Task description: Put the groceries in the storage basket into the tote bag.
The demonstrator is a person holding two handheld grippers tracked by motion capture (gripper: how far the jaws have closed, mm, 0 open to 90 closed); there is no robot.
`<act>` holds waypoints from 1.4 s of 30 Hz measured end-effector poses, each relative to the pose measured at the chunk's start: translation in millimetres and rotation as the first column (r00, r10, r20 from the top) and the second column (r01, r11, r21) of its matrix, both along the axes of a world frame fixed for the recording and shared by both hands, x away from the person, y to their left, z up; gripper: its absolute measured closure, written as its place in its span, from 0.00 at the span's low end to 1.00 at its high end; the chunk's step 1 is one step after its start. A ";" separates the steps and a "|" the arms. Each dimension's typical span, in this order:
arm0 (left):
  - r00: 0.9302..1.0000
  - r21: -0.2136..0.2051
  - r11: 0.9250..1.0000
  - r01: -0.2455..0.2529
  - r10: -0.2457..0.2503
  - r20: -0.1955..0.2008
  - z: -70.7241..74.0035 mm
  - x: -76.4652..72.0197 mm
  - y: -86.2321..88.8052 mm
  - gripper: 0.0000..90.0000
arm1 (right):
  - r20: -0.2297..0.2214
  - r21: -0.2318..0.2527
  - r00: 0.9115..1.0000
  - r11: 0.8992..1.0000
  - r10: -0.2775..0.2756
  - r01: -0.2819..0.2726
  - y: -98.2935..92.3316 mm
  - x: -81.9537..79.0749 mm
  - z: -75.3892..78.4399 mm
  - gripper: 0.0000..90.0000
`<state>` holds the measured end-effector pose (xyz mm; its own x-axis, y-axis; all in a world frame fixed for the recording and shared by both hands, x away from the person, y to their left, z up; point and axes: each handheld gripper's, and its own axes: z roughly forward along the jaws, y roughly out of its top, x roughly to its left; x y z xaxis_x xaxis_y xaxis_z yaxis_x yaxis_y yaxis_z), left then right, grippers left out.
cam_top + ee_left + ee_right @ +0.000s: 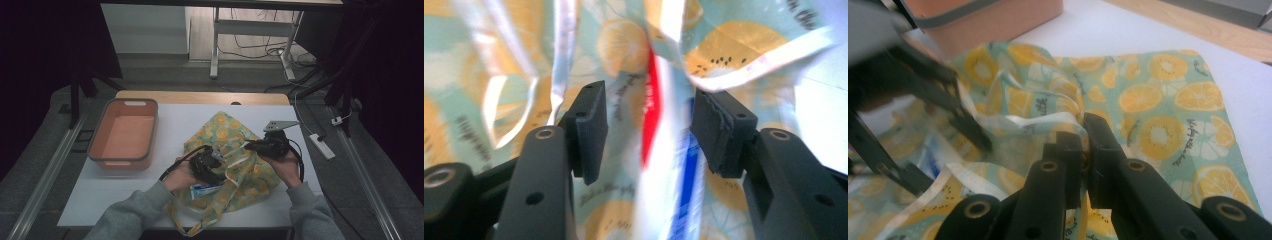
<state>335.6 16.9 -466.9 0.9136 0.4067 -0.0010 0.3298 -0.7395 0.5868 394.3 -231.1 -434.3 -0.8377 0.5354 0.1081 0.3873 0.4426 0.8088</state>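
Broadly, one white-topped counter (150,200) with a wooden far edge carries everything. On it lies one crumpled teal fabric bag printed with yellow citrus slices (220,131), spread across the middle and right of the counter, its pale ribbon-like straps (235,165) looping over it and trailing toward the near edge. To its left, apart from the cloth, stands one rectangular salmon-orange plastic bin with a grey rim (107,116); nothing lies inside it. One white packet with red and blue print (204,189) sits tucked in the bag's folds near the person's left hand, partly covered by fabric.

Two grippers work at the bag. The left gripper (649,132) has its jaws spread wide, with that packet (664,165) and the cloth between them but not touching either pad. The right gripper (1083,150) has its jaws pressed together, pinching a gathered fold of the bag (1168,100) beside a strap.
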 end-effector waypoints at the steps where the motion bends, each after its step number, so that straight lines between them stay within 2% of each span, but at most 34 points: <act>1: 1.000 -0.005 1.000 -0.001 0.001 0.003 2.2 -0.2 3.9 0.53 | -0.004 -0.004 1.000 1.000 -0.001 0.001 0.1 0.1 -0.9 0.95; 3: 1.000 -0.014 1.000 -0.005 0.005 0.010 5.7 -1.2 10.6 0.53 | -0.005 0.000 1.000 1.000 -0.001 0.001 0.3 0.4 -2.0 0.95; 6: 0.999 -0.023 0.999 -0.025 0.026 0.046 11.8 -3.2 20.3 0.51 | -0.004 -0.003 1.000 1.000 0.000 0.000 0.4 0.0 -1.7 0.95; 12: 0.996 -0.088 0.995 -0.051 0.057 0.062 27.2 -4.8 47.8 0.50 | -0.012 -0.008 1.000 1.000 0.002 -0.002 0.3 0.2 -3.9 0.95; 14: 0.994 -0.105 0.992 -0.074 0.081 0.067 31.5 -4.4 58.8 0.50 | -0.013 -0.011 1.000 1.000 0.003 -0.003 0.7 0.0 -5.1 0.95; 17: 0.992 -0.132 0.986 -0.104 0.113 0.061 36.8 -3.0 76.6 0.49 | -0.017 -0.017 1.000 1.000 0.007 -0.008 1.6 -1.8 -6.9 0.94; 20: 0.986 -0.153 0.978 -0.139 0.151 0.068 40.5 -2.4 94.2 0.49 | -0.022 -0.027 1.000 1.000 0.013 -0.014 2.6 -4.3 -9.4 0.94; 24: 0.976 -0.174 0.966 -0.193 0.207 0.064 43.2 1.3 117.1 0.49 | -0.028 -0.029 1.000 1.000 0.010 -0.011 1.8 -5.7 -12.3 0.94; 29: 0.965 -0.183 0.952 -0.246 0.258 0.049 41.8 7.3 135.1 0.46 | -0.030 -0.032 0.999 0.999 0.011 -0.012 1.5 -7.1 -14.1 0.93; 30: 0.963 -0.186 0.949 -0.255 0.268 0.044 41.4 8.4 137.9 0.46 | -0.031 -0.033 0.999 0.999 0.012 -0.013 1.5 -7.4 -14.0 0.90; 32: 0.960 -0.187 0.946 -0.265 0.277 0.037 40.4 10.1 142.0 0.46 | -0.023 -0.036 1.000 0.999 0.016 -0.016 1.4 -9.1 -11.8 0.77; 34: 0.959 -0.186 0.945 -0.271 0.281 0.033 40.1 11.0 144.4 0.46 | 0.010 -0.044 1.000 0.999 0.006 -0.006 0.7 -12.9 -6.3 0.64; 36: 0.958 -0.189 0.943 -0.276 0.286 0.030 39.8 11.5 145.5 0.46 | 0.042 -0.020 0.999 1.000 -0.004 0.005 -2.1 -17.9 0.8 0.54; 38: 0.957 -0.185 0.943 -0.278 0.288 0.028 39.2 11.5 145.4 0.46 | 0.069 -0.008 0.997 1.000 -0.027 0.028 -5.0 -22.5 6.9 0.50; 42: 0.958 -0.173 0.945 -0.278 0.287 0.027 36.5 11.2 142.7 0.45 | 0.093 0.009 0.994 0.998 -0.060 0.059 -10.3 -28.4 12.2 0.43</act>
